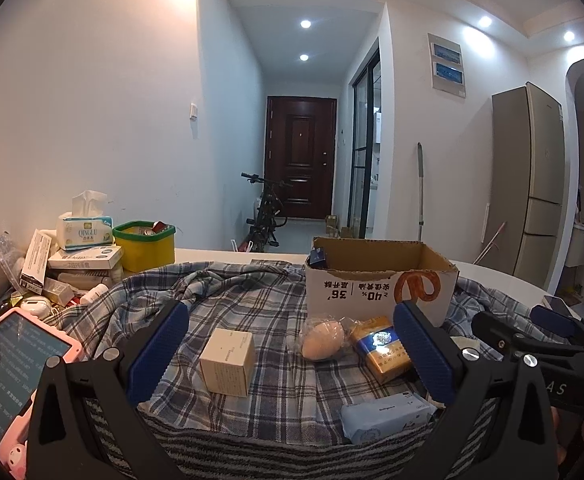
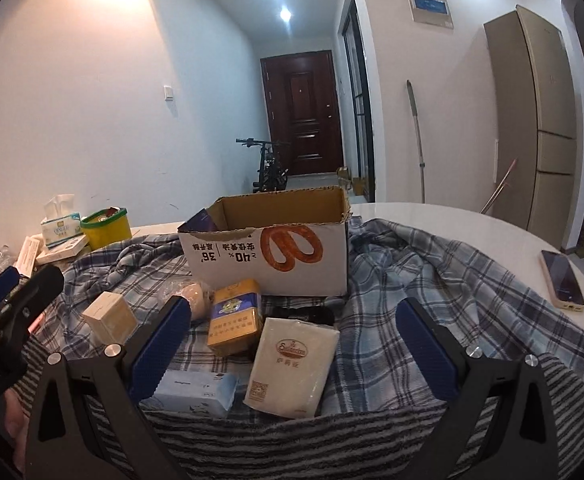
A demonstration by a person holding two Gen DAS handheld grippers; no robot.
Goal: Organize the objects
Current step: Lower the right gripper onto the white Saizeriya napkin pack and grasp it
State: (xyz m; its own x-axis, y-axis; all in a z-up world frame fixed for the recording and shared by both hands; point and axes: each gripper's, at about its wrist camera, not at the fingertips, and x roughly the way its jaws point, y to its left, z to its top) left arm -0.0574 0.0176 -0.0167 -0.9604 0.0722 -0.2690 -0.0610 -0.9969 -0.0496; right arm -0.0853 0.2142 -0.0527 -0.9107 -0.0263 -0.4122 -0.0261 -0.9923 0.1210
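Fingers (image 2: 160, 340) of both grippers gape empty before the cardboard box (image 2: 268, 256).

Left tool (image 1: 292, 354) and right tool (image 2: 294, 346), both wide apart, empty.

- Right gripper (image 2: 292, 344) wide apart, empty, over plaid cloth (image 2: 432, 280).
- Cardboard box (image 2: 276, 248) at 12 o'clock, open top.
- Gold pack (image 2: 234, 320), white packet (image 2: 292, 364), blue tissue pack (image 2: 196, 394) between the fingers.
- Phone (image 2: 563, 280) at 3 o'clock on table (image 2: 472, 224).
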